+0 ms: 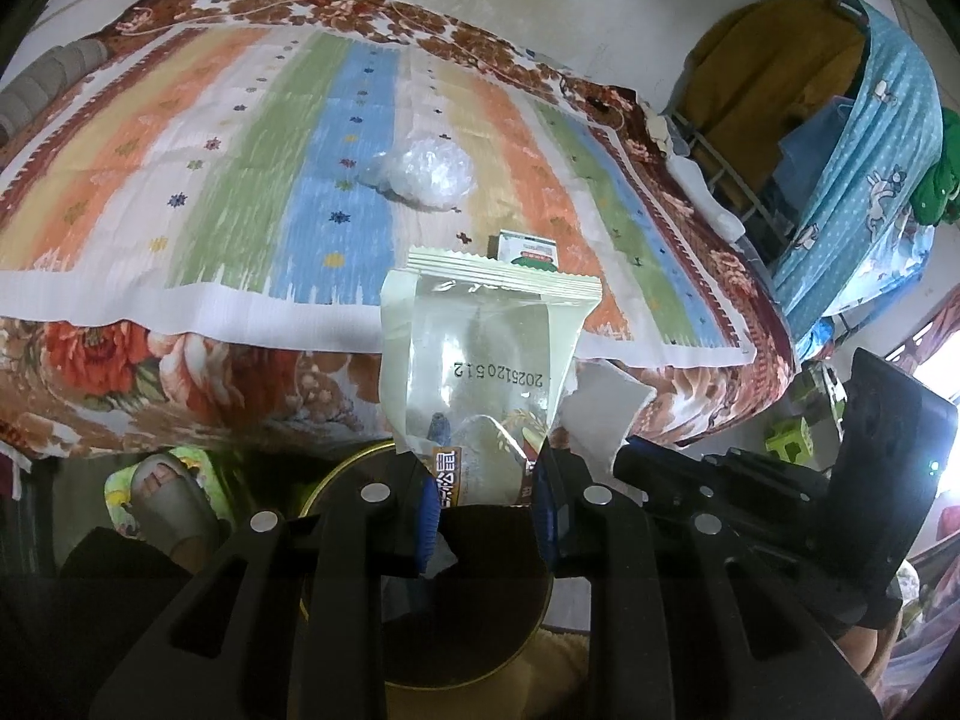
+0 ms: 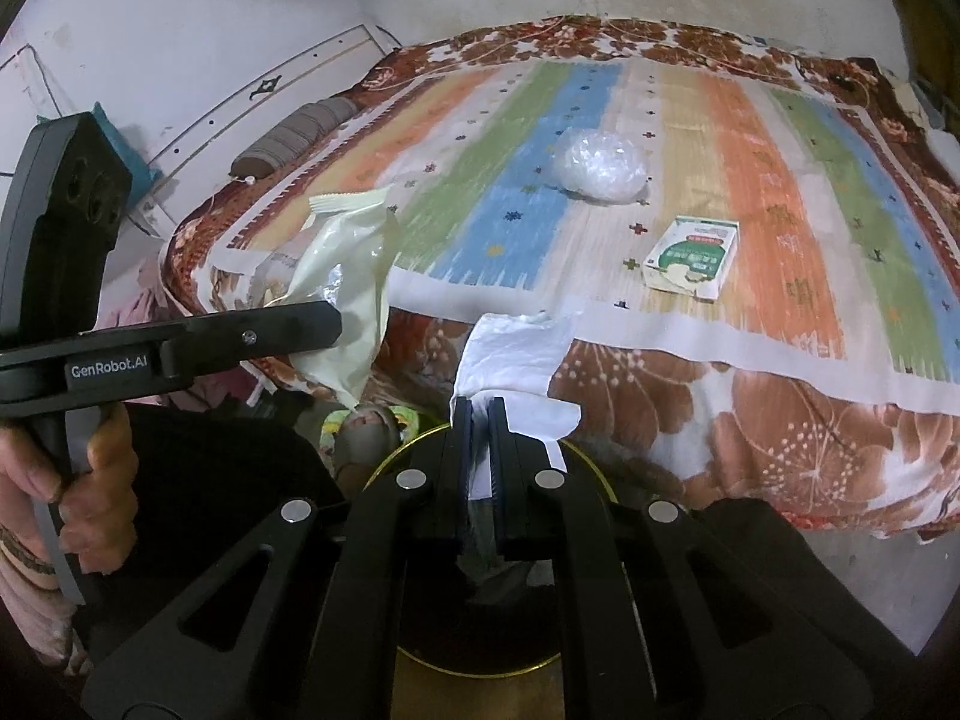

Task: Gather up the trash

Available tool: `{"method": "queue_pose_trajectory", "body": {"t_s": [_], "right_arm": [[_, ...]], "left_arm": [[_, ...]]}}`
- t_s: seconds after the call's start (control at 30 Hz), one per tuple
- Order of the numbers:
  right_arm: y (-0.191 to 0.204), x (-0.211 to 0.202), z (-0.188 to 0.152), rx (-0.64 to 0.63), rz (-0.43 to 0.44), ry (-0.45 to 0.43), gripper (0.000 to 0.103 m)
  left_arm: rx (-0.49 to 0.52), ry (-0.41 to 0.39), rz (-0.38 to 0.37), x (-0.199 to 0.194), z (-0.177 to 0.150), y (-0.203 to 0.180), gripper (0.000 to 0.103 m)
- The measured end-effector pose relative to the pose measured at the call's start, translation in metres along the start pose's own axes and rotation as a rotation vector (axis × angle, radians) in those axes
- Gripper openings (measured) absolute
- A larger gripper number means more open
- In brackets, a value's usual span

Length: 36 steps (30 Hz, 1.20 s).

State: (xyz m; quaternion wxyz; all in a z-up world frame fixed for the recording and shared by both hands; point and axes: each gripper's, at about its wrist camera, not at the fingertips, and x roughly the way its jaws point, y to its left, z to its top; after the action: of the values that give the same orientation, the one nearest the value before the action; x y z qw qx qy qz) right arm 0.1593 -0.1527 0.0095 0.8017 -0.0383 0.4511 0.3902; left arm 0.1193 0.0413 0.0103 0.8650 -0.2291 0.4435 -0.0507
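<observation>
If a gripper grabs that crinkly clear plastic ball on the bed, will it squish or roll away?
The crumpled plastic ball would probably squish, since it looks like thin scrunched film. It is likely very light and may spring back a little. Its rounded shape could let it scoot on the striped blanket if nudged, though the soft cloth should slow it.

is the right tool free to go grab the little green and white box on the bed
Probably not yet. The right tool is shut on a white tissue above the bin. The box lies unobstructed on the bedspread, so the way opens once the tissue drops.
</observation>
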Motion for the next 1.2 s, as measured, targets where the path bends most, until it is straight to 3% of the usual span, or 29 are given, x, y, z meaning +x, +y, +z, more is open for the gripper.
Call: {"method": "queue_pose_trajectory", "body": {"t_s": [0.47,0.9,1.2], "right_arm": [[-0.004,0.012,-0.033,0.041,0.018,0.078,0.005],[0.003,0.03,-0.053,0.03,-0.034,0.158,0.005],[-0.001,0.056,-0.068,0.07,-0.04,0.263,0.005]], "left_arm": [[-0.054,0.046,0.044,0.015,-0.031,0.008,0.024],[-0.108,0.092,0.104,0.028,-0.053,0.019,0.024],[-0.161,0.159,0.147,0.047,-0.064,0.028,0.025]]}}
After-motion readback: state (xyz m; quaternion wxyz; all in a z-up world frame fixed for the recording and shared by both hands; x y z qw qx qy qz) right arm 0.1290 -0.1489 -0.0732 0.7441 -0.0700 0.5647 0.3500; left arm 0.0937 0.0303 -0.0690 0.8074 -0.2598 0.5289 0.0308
